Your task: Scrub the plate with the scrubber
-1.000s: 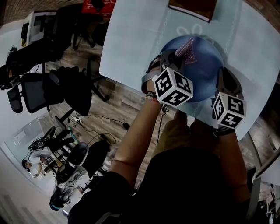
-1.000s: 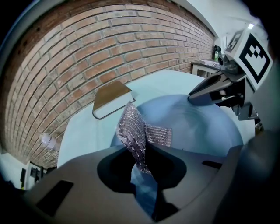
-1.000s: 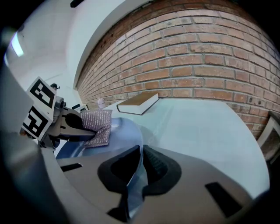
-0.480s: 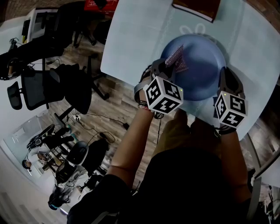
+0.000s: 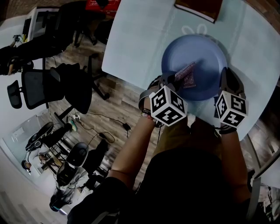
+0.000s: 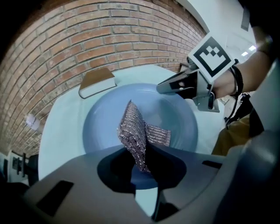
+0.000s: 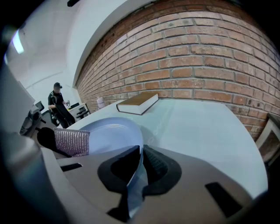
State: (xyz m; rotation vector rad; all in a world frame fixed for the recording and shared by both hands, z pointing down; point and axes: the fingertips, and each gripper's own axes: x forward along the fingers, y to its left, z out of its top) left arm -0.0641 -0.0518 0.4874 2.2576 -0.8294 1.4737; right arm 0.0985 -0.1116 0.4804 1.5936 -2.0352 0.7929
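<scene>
A blue plate (image 5: 205,52) (image 6: 175,118) (image 7: 111,133) lies on the pale table. My left gripper (image 5: 175,78) (image 6: 141,159) is shut on a silvery mesh scrubber (image 5: 187,75) (image 6: 133,133) (image 7: 72,141), whose free end rests on the plate's near-left part. At the plate's right edge, my right gripper (image 5: 224,78) (image 7: 138,168) is shut on the rim, which runs between its jaws in the right gripper view. In the left gripper view the right gripper (image 6: 183,85) shows at the plate's far right side.
A brown book (image 5: 199,8) (image 6: 97,81) (image 7: 136,103) lies beyond the plate near the brick wall (image 7: 197,52). The table's left edge (image 5: 107,48) drops to a wood floor with office chairs (image 5: 52,87). A person (image 7: 59,107) stands far off.
The left gripper has drawn the scrubber back across the plate from its upper left towards the near edge. The right gripper has kept its hold on the rim.
</scene>
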